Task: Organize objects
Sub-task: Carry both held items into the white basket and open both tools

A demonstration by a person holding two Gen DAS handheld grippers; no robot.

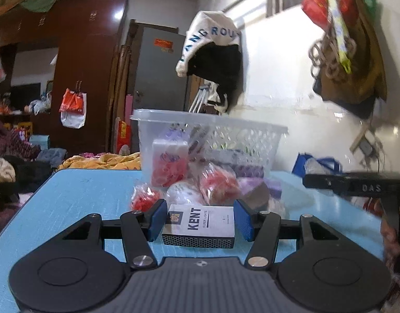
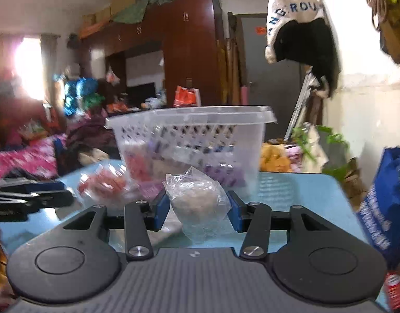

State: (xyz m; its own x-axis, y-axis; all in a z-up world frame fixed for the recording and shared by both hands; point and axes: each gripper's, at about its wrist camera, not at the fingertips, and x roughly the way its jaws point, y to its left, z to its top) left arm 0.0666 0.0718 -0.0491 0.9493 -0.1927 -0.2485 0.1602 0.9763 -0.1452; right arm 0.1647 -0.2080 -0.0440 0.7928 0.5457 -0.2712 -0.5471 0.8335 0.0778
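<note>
Between the blue pads of my left gripper [image 1: 200,220] sits the KENT box [image 1: 200,225], flat on the blue table [image 1: 77,198], its printed face up; the pads touch or nearly touch its two short ends, and I judge them closed on it, though the box has not left the table. My right gripper [image 2: 198,212] has a clear bag of something pale [image 2: 198,203] between its pads; both pads press into the plastic, so I take that as a grip, the bag's lower end hanging towards the table or resting on it, I cannot tell which.

Just beyond the box lies a loose heap: bags of red pieces [image 1: 218,182], a white carton with a red print [image 1: 170,161] and some purple packs, all crowded against the near wall of the white lattice basket [image 1: 213,122], which stands at the far side of the table and already holds a few things.

So the step in hand, as I read it, is picking up; two items are caught, neither yet carried over. The next move calls for a lift high enough to clear the basket's rim, then a reach forward over the heap without dragging through it, and a release inside; the bag is soft and may sag or slip, so my right side wants a steady hold; the rigid box should travel easily.
</note>
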